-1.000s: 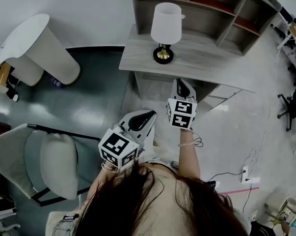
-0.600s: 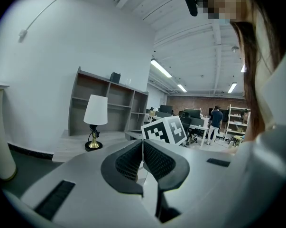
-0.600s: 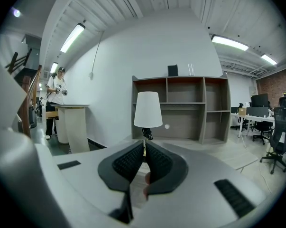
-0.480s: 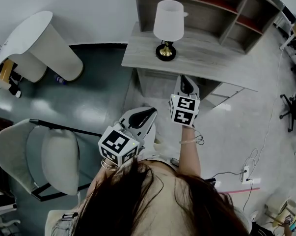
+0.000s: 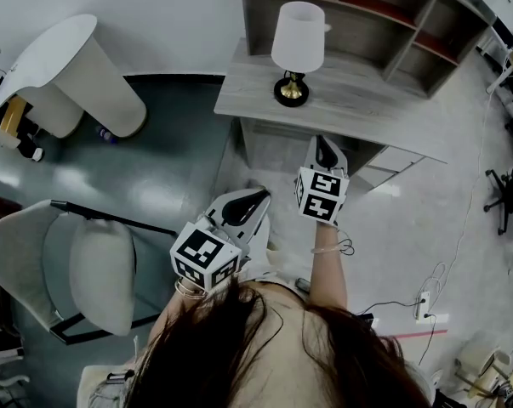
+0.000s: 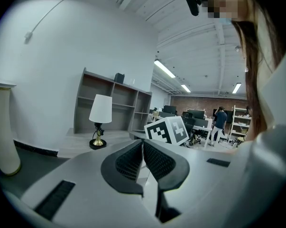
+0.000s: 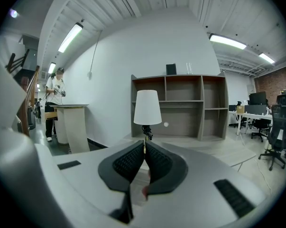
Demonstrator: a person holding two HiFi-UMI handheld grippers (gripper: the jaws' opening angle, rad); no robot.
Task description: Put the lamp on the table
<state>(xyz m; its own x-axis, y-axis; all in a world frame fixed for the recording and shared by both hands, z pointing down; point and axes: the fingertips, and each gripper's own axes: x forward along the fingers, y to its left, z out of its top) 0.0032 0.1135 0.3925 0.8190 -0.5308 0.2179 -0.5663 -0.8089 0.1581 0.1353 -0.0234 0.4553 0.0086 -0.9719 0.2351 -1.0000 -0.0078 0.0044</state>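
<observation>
The lamp [image 5: 297, 53], with a white shade and a black-and-gold base, stands upright on the grey wooden table [image 5: 358, 113] in the head view. Both grippers hover short of the table's near edge, away from the lamp. My right gripper [image 5: 324, 153] points at the table; its jaws have just been closing and now stand shut with nothing between them. My left gripper [image 5: 243, 206] is further back and to the left, also shut and empty. The lamp [image 6: 99, 121] shows left of centre past my left gripper [image 6: 143, 144]. The lamp [image 7: 147, 109] is straight beyond my right gripper [image 7: 144, 148].
An open shelf unit [image 5: 367, 11] stands behind the table. A white pedestal stand [image 5: 69, 75] is at the far left and a pale chair [image 5: 69, 279] near left. Cables and a power strip [image 5: 426, 300] lie on the floor at right. A person [image 7: 55, 101] stands by the pedestal.
The head view has shifted a little, so the table and lamp sit slightly further right. The lamp stays on the table. Neither gripper has visibly moved.
</observation>
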